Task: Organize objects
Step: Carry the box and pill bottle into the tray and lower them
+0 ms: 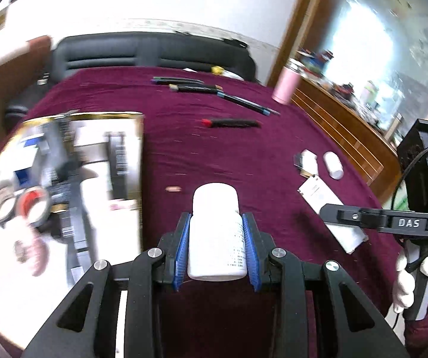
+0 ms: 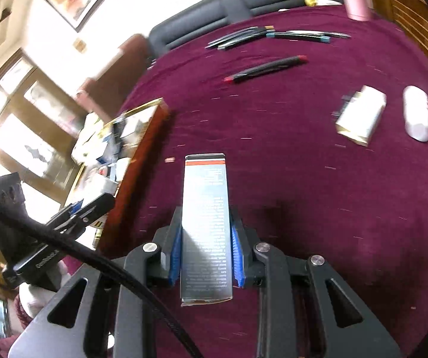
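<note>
My left gripper [image 1: 217, 238] is shut on a white pill bottle [image 1: 215, 232] and holds it above the maroon tablecloth [image 1: 214, 149], just right of a gold-rimmed storage box [image 1: 65, 185] with several packed items. My right gripper [image 2: 206, 250] is shut on a long grey carton [image 2: 206, 226] with an orange band, held above the cloth right of the same box [image 2: 130, 149]. The right gripper also shows at the right edge of the left wrist view [image 1: 327, 208]. A small white box [image 2: 361, 113] and a second white bottle [image 2: 416, 113] lie on the cloth.
Several pens [image 1: 193, 86] and a black marker with a red cap [image 1: 232, 123] lie further back. A pink tumbler [image 1: 287, 85] stands at the far right table edge. A black chair [image 1: 151, 50] stands behind the table, a wooden counter [image 1: 348, 125] to the right.
</note>
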The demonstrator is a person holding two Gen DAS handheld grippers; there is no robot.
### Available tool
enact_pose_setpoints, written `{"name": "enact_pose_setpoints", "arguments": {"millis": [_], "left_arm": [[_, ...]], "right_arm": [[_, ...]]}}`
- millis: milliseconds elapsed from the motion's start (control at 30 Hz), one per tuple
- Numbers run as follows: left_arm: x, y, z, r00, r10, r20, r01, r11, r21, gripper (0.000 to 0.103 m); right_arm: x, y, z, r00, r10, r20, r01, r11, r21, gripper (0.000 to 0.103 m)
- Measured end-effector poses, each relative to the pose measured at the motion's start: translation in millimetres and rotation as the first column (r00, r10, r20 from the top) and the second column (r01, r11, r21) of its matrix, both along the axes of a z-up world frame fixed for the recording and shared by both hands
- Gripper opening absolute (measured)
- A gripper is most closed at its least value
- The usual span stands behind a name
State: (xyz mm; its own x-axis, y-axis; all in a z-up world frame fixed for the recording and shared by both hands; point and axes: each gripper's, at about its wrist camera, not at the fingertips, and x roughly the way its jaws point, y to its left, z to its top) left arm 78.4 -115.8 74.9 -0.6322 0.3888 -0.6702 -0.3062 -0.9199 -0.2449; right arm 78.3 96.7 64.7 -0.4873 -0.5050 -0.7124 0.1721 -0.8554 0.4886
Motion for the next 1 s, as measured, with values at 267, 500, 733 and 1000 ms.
{"name": "enact_pose_setpoints", "arguments": {"millis": [267,500,733,1000], "left_arm": [[9,-84,-5,0.984,0.178,-0.018,-0.177,0.984,0.008,0.029],[5,-140,-13,0.952,0.306,-0.031,-0.307,0.951,-0.038,0.029],[-4,-178,-34,0.935,0.355,-0.010,-0.354,0.931,-0.085,0.029],[-6,-186,-45,0.934,0.357,0.010,-0.355,0.931,-0.079,0.029]], "right_arm": [[-23,-106,15,0.984,0.178,-0.016,-0.179,0.984,-0.002,0.025],[-34,-192,9,0.952,0.307,0.001,-0.307,0.952,0.018,0.026],[-43,-241,-22,0.935,0.348,0.072,-0.350,0.936,0.026,0.026],[-49,-261,-40,0.929,0.349,0.123,-0.358,0.932,0.056,0.026]]}}
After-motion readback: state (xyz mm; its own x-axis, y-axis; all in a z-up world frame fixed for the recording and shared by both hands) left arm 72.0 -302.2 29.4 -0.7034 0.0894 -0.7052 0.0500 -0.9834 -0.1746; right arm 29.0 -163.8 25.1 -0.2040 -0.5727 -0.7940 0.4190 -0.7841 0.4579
